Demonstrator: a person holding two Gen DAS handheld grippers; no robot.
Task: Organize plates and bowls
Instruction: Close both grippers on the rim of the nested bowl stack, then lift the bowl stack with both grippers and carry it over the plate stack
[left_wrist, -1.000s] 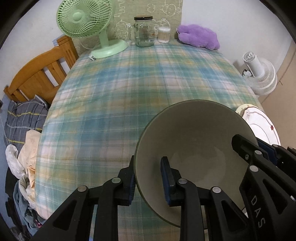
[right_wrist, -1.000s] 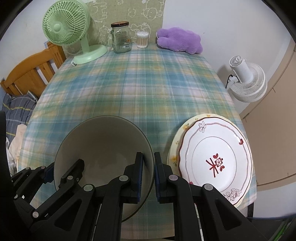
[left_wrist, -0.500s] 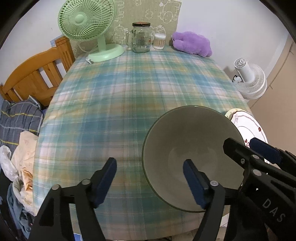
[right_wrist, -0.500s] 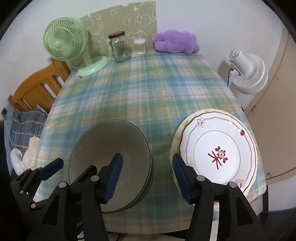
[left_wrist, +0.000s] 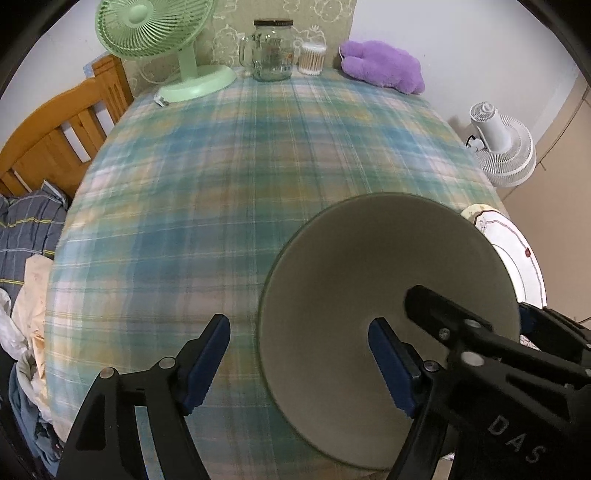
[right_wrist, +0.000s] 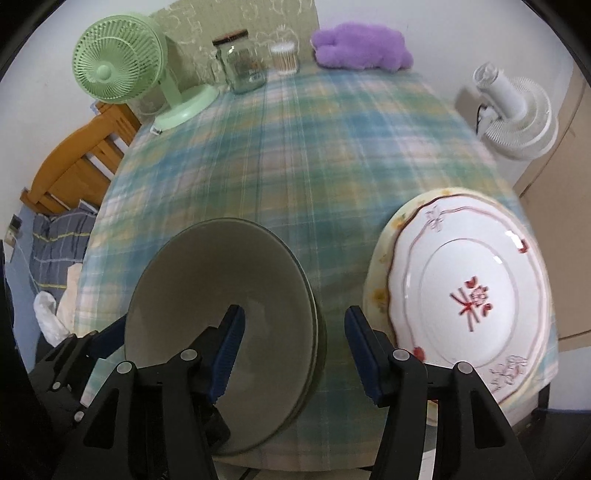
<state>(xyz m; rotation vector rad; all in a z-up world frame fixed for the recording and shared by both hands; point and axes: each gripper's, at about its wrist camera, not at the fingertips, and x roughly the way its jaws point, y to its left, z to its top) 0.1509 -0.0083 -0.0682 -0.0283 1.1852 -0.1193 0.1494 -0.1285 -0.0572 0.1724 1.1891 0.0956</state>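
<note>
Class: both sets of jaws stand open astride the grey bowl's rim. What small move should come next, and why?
Probably lift both grippers straight up and clear. The left gripper and right gripper are open, pressing nothing, and the grey bowl already sits nested on the table beside the plates.

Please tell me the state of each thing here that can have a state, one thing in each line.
Left gripper: open, astride the bowl rim.
Right gripper: open, astride the bowl rim.
Bowl: upright, nested on others, released.
Plate: stacked on another plate.
Glass jar: lid on.
Green fan: upright.
</note>
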